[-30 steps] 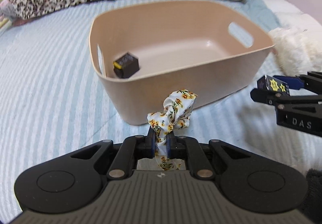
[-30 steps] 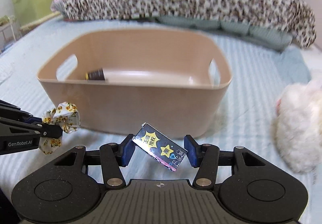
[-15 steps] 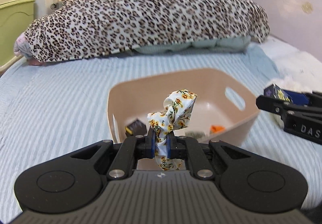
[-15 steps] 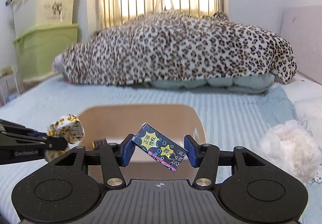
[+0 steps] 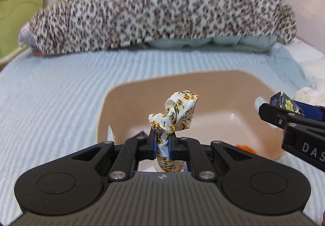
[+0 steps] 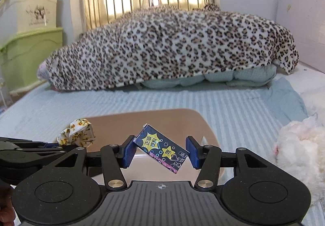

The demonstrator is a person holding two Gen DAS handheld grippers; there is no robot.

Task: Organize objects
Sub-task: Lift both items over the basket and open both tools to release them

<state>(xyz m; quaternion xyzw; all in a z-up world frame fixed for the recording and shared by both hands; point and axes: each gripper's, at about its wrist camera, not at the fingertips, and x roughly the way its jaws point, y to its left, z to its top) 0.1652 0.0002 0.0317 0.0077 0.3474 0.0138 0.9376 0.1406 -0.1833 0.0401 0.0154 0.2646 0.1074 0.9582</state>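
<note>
My left gripper [image 5: 163,145] is shut on a white floral scrunchie [image 5: 174,112] and holds it above the near edge of a beige plastic basket [image 5: 121,96]. My right gripper [image 6: 160,151] is shut on a dark blue card box with yellow stars [image 6: 162,149], tilted, held above the basket [image 6: 154,116]. The right gripper also shows in the left wrist view [image 5: 284,112], over the basket's right side. The scrunchie also shows in the right wrist view [image 6: 78,133]. Inside the basket lie a small dark box [image 5: 140,134] and an orange item [image 5: 244,147].
The basket sits on a light blue striped bedspread [image 5: 50,104]. A leopard-print blanket [image 6: 168,49] lies across the far side. A white fluffy toy [image 6: 300,146] is to the right. Green and cream storage bins [image 6: 28,43] stand at the left.
Both grippers have risen from beside the basket's front wall to above its rim, each still holding its object. The views now look over the basket to the blanket.
</note>
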